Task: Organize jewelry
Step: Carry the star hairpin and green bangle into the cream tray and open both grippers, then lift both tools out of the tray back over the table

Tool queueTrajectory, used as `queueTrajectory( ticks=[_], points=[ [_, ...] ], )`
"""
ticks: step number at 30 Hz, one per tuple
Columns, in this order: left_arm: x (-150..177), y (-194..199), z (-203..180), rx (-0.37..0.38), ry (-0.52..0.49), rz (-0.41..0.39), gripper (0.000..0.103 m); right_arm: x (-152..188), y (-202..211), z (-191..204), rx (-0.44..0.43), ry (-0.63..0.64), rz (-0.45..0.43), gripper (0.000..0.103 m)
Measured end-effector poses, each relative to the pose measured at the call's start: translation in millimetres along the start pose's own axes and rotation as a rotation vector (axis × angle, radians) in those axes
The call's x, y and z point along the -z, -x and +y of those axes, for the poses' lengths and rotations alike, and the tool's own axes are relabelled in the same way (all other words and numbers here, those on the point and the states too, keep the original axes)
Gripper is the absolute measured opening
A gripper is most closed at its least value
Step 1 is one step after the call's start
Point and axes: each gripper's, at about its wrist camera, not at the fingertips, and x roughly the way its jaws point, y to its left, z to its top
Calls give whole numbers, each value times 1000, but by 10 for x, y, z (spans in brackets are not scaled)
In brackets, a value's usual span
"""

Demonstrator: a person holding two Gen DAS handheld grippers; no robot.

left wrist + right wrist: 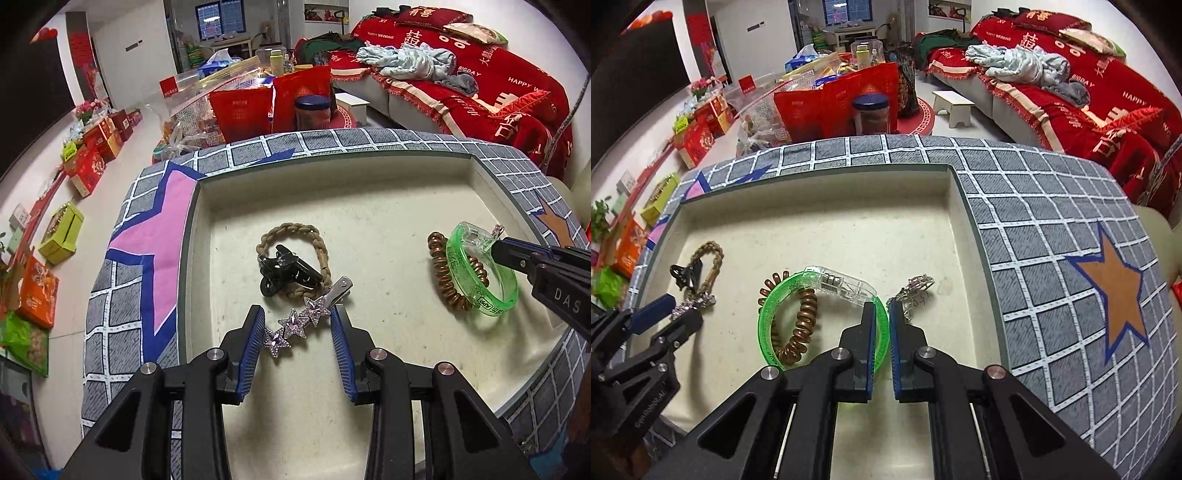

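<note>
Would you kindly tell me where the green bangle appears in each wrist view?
Left wrist view: green bangle at right, in the tray, right claw on its rim.
Right wrist view: lower centre, left of the right claw, which grips its rim.
Shared landmark: copper coil hair tie lying through it.

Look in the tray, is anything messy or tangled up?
A little. The black claw clip lies on top of the braided hair tie, and the green bangle overlaps the brown coil tie. Nothing looks broken or spilled.
</note>
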Motion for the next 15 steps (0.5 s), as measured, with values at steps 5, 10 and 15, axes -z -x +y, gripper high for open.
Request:
queueTrajectory(
  ticks=[5, 10, 15],
  points=[
    [51, 83, -14, -26, -4, -38, 55, 13, 84, -47, -35, -26, -14, 8],
    [50, 238, -42, -37, -11, -89, 62, 25, 240, -73, -91, -63, -37, 37],
    [59, 396, -62, -45, -13, -139, 88, 94, 420, -45, -115, -67, -71, 53]
  ],
)
